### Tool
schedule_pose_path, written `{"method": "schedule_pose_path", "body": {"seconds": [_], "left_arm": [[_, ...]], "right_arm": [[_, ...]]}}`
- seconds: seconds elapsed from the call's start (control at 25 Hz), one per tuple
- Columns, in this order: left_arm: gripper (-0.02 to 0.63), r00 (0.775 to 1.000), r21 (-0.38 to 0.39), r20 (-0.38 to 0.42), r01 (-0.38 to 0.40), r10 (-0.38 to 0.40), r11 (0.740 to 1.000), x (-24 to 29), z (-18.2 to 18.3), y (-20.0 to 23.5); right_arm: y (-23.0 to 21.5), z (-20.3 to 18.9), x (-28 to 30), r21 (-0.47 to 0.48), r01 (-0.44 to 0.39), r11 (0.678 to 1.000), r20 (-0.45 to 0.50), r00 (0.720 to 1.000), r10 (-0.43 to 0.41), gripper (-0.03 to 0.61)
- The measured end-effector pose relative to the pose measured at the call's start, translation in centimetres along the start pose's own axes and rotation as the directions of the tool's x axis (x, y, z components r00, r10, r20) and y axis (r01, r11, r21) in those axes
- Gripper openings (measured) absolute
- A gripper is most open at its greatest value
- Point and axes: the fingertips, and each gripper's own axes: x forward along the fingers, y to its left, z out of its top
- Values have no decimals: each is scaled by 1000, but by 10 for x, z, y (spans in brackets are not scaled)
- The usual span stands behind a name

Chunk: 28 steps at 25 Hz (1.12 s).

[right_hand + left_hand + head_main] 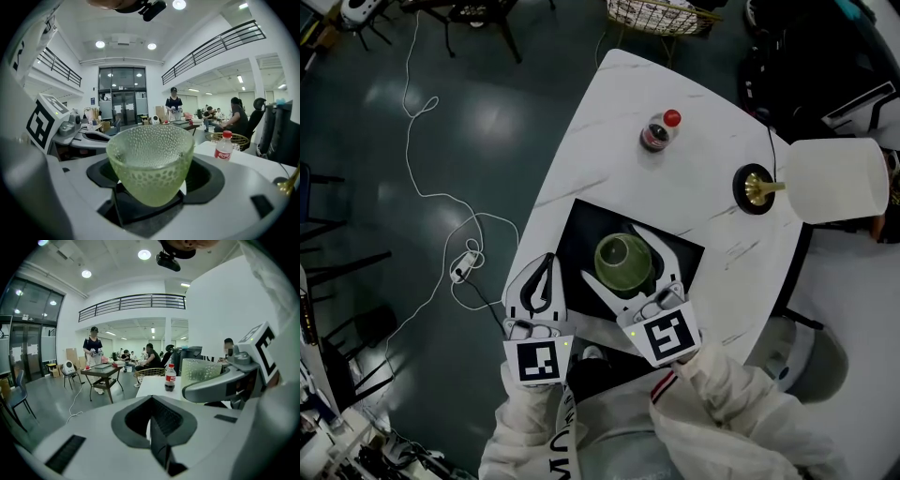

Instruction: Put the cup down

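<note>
The cup (151, 161), of pale green glass with a pebbled, bubbly wall and a shape that narrows from a wide rim to a small base, is grasped low down between the jaws of the right gripper (610, 251). It is held upright over a black square mat (581, 230). Nothing is seen inside it, and whether its base touches the mat cannot be told.

The mat is laid at the near end of a white table (609, 122), whose top is veined like marble and rounded at the corners. Just left of the mat, at the table's near left edge, the left gripper (546, 272) is held with its jaws clenched together on nothing.

Farther along the table, a small bottle (659, 131) with a red cap and dark drink is stood upright. To the right of it, a lamp (834, 180) with a white shade, a brass stem and a round black base is placed.

A dark, glossy floor (412, 234) is seen around the table, with a white cable (422, 112) trailed across it.
</note>
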Motion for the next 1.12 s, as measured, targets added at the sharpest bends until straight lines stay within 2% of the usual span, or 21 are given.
{"method": "schedule_pose_path", "body": {"seconds": [0.36, 0.64, 0.84, 1.12], "left_arm": [[11, 1000, -28, -20, -20, 20, 999, 10, -21, 4], [11, 999, -31, 0, -34, 34, 999, 21, -26, 3], [11, 998, -36, -14, -59, 59, 998, 22, -40, 6], [11, 998, -32, -24, -50, 49, 998, 22, -42, 2]], "right_arm": [[-3, -25, 17, -15, -2, 1000, -53, 999, 2, 388], [-6, -29, 28, 5, 1, 1000, -3, 1000, -1, 388], [-6, -38, 34, 5, -7, 1000, -6, 1000, 7, 388], [-4, -44, 41, -13, -18, 1000, -24, 1000, 18, 388]]}}
